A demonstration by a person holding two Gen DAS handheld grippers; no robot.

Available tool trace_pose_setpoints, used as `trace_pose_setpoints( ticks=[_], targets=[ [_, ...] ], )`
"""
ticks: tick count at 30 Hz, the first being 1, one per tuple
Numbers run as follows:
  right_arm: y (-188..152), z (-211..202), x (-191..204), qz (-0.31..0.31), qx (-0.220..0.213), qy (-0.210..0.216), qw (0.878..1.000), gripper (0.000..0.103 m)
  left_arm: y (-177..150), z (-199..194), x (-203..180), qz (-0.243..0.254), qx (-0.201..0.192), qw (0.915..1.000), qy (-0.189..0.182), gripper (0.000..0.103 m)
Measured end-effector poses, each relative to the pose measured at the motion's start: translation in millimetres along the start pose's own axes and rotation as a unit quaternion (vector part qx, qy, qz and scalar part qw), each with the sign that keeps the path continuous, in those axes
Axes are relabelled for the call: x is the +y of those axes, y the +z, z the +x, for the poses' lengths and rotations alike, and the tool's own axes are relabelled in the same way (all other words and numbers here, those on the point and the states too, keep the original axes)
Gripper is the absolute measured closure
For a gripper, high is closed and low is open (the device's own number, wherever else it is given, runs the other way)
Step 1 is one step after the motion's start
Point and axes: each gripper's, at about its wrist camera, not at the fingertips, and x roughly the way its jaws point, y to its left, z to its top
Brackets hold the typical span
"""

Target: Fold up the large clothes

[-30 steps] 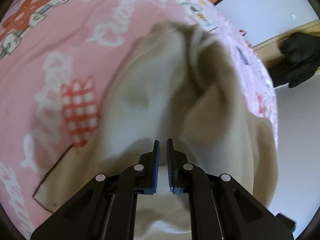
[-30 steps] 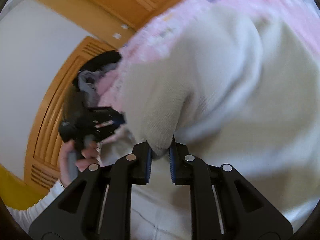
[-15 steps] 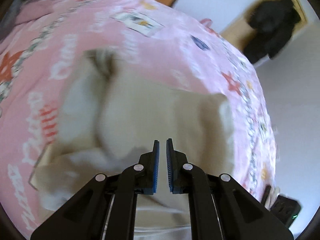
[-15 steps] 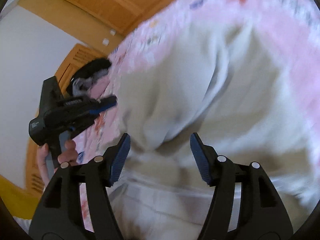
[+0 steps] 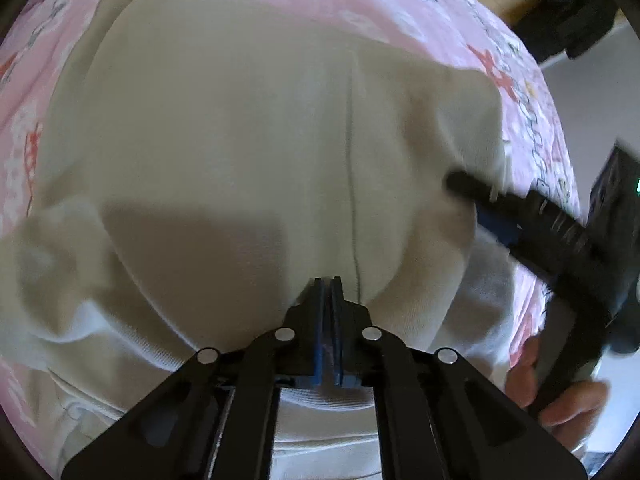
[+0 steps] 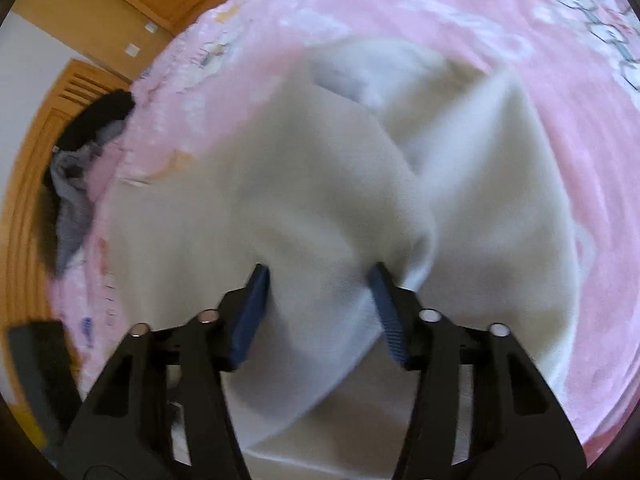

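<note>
- Left tongs (image 5: 328, 280) are shut, blue pads almost touching, tips resting against a cream garment (image 5: 260, 140). No cloth shows between the pads, so they seem to press on it and not pinch it.
- Right tongs (image 6: 318, 270) stand wide open. A folded flap of the cream garment fills the gap between the two blue pads (image 6: 256, 304), but neither pad squeezes it.
- Seen from the left wrist, the right tongs' black body reaches in from the right, its tip at the garment's right edge, with a bare hand (image 5: 560, 392) gripping its handle.
- Cream garment lies spread on a bed with a pink patterned bedspread (image 6: 400, 20). One flap is already turned diagonally across the middle, so the fold looks partly done.
- Dark and grey clothes (image 6: 76, 168) sit heaped at the far edge of the bed, beside a wooden headboard.
- Risk, as a judgement: with nothing clamped, the thick soft flap could spring back or slide off the layer beneath.
- Dragging the shut left tongs could also bunch the cloth and skew the crease.
</note>
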Motion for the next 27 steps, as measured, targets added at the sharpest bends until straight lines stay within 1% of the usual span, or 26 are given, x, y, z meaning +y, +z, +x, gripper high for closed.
trace_pose_setpoints(
  ticks=[2,3,5,7,9,10,12,13,14,16,17,19,21,22,24,25,27],
  targets=[
    [-19.7,0.0,-7.9,-0.01,-0.009,-0.017,1.0,0.055,-3.4,2.5,1.3,0.001,-0.013,0.9999,0.007,0.1],
    [-27.1,0.9,-8.8,-0.023,-0.011,-0.026,0.999,0.055,-4.0,5.0,-0.2,0.013,-0.019,0.9995,0.023,0.1],
    [-34.2,1.3,-10.4,-0.043,-0.021,-0.031,0.998,0.055,-2.9,9.7,-1.8,0.028,-0.025,0.9985,0.039,0.099],
    [-34.5,-1.8,-11.4,-0.041,-0.025,-0.024,0.999,0.055,-1.2,8.8,-7.0,0.038,-0.027,0.9975,0.053,0.1],
    [-31.1,-7.7,-15.3,-0.03,-0.025,-0.008,0.999,0.054,0.4,1.6,-9.9,0.046,-0.031,0.9966,0.06,0.1],
    [-28.5,-16.2,-15.7,-0.022,-0.032,0.007,0.999,0.054,-0.9,-2.8,-11.6,0.053,-0.035,0.9959,0.065,0.1],
    [-20.3,-31.8,-11.0,-0.021,-0.048,0.017,0.998,0.052,-3.4,-13.2,-14.0,0.066,-0.043,0.994,0.076,0.1],
    [-14.7,-41.8,-7.0,-0.027,-0.063,0.017,0.998,0.052,-4.8,-19.5,-15.7,0.075,-0.051,0.9917,0.092,0.1],
    [-7.2,-50.1,-2.0,-0.034,-0.074,0.016,0.997,0.052,-5.5,-24.4,-14.6,0.08,-0.055,0.9906,0.097,0.1],
    [9.1,-59.1,8.6,-0.044,-0.087,0.03,0.995,0.052,-3.4,-33.0,-9.1,0.077,-0.06,0.9904,0.098,0.1],
    [20.2,-58.9,16.1,-0.054,-0.086,0.033,0.994,0.052,-1.4,-34.9,-5.3,0.069,-0.058,0.9915,0.094,0.1],
    [38.4,-51.6,30.7,-0.077,-0.077,0.008,0.994,0.052,1.6,-36.6,3.0,0.051,-0.053,0.9937,0.085,0.1],
    [57.9,-32.9,43.9,-0.1,-0.071,-0.025,0.992,0.053,3.8,-33.9,5.5,0.041,-0.055,0.9936,0.09,0.1],
    [68.8,-17.8,45.7,-0.105,-0.061,-0.056,0.991,0.053,5.5,-31.2,9.6,0.028,-0.051,0.9941,0.091,0.1],
    [85.2,9.0,42.7,-0.105,-0.035,-0.077,0.991,0.053,6.7,-27.7,15.9,0.011,-0.041,0.9952,0.087,0.1],
    [94.5,24.2,40.9,-0.112,-0.025,-0.101,0.988,0.053,9.9,-24.6,17.4,0.005,-0.036,0.9955,0.087,0.1],
    [107.9,51.3,34.2,-0.12,0.0,-0.131,0.984,0.053,15.7,-19.9,23.6,-0.013,-0.027,0.9963,0.08,0.1]
  ],
)
